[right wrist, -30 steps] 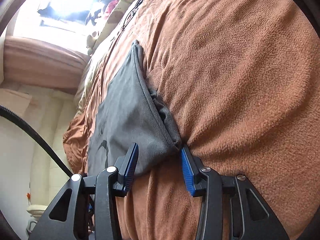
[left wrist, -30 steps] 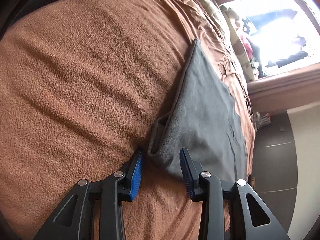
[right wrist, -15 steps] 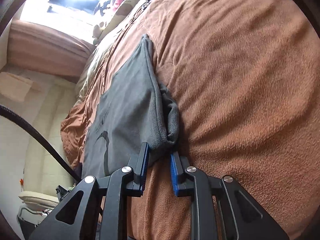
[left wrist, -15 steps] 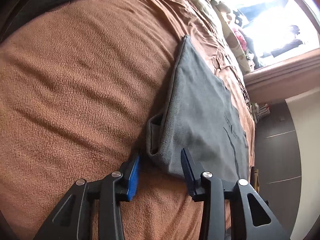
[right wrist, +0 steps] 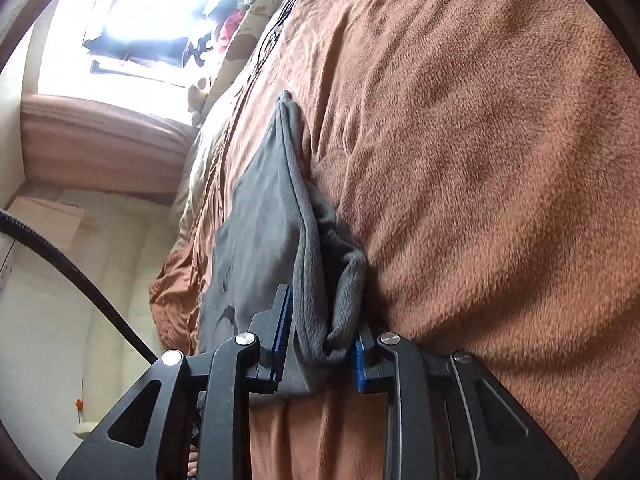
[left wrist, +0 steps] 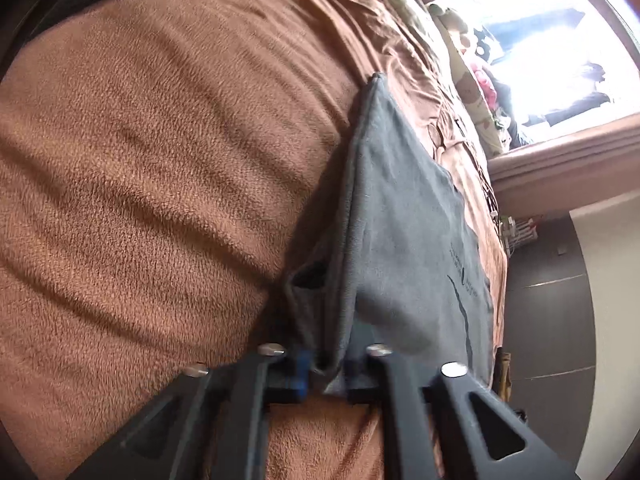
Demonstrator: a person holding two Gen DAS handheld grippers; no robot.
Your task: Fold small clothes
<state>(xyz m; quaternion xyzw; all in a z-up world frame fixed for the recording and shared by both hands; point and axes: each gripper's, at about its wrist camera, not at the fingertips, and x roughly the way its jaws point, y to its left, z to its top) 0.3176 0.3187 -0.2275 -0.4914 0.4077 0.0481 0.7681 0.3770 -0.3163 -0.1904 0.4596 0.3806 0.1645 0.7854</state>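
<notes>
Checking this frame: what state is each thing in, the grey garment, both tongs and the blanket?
Grey garment: lying on the bed, near corners bunched and pinched.
Left tongs: shut on one garment corner.
Right tongs: shut on the other garment corner.
Brown blanket: spread under the garment, rumpled.

L gripper (left wrist: 326, 368): jaws drawn nearly together, blue pads pressed on a bunched edge of grey cloth (left wrist: 400, 216), which is pinched between them. Black finger arms are seen angled up from lower frame; view blurred. R gripper (right wrist: 320, 350): jaws set a bit wider, cloth corner clamped between ribbed blue pads (right wrist: 282, 332), both touching fabric.
</notes>
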